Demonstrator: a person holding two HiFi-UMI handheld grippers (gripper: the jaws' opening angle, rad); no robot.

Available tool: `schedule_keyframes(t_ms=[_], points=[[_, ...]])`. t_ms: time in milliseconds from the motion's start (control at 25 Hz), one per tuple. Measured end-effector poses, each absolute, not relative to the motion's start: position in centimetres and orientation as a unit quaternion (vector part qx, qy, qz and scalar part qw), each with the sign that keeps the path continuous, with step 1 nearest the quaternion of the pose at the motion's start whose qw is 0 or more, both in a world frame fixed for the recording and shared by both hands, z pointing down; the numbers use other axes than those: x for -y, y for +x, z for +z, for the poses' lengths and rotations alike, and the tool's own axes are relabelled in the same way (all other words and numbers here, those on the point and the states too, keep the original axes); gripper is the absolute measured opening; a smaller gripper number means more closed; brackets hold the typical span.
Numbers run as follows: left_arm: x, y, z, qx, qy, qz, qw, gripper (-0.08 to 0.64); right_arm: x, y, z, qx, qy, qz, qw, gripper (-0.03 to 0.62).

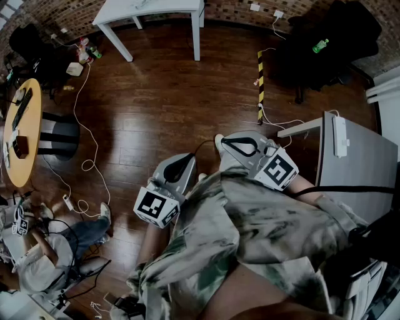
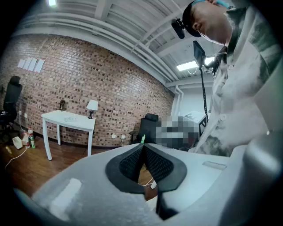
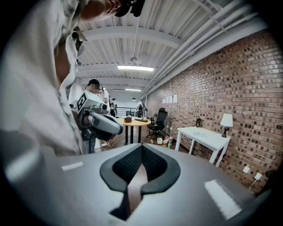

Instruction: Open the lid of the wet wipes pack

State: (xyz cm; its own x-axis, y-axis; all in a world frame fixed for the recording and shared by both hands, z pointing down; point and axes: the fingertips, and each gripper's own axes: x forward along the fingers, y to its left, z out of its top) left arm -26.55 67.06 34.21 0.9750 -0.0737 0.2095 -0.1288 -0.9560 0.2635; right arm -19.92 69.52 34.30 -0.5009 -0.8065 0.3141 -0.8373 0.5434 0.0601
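No wet wipes pack shows in any view. I stand over a dark wooden floor and hold both grippers close against my patterned shirt (image 1: 250, 237). In the head view my left gripper (image 1: 185, 161) points away from me, its marker cube low by my waist. My right gripper (image 1: 230, 144) is beside it, a little farther forward. In the left gripper view the left gripper (image 2: 143, 148) has its black pads pressed together at the tips, with nothing between them. In the right gripper view the right gripper (image 3: 141, 148) is likewise shut and empty.
A white table (image 1: 150, 9) stands far ahead and a round wooden table (image 1: 22, 131) at the left. A grey desk (image 1: 356, 156) is close on my right. Cables (image 1: 87, 125) and a striped floor strip (image 1: 260, 81) lie ahead. A person (image 1: 44, 250) sits at lower left.
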Motion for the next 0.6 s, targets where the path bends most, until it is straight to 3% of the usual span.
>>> schedule_keyframes(t_ms=[600], points=[[-54.6,-11.6,32.6,0.097,0.982,0.124,0.103,0.002,-57.2,-5.3,34.3,0.887,0.437,0.027,0.143,0.006]])
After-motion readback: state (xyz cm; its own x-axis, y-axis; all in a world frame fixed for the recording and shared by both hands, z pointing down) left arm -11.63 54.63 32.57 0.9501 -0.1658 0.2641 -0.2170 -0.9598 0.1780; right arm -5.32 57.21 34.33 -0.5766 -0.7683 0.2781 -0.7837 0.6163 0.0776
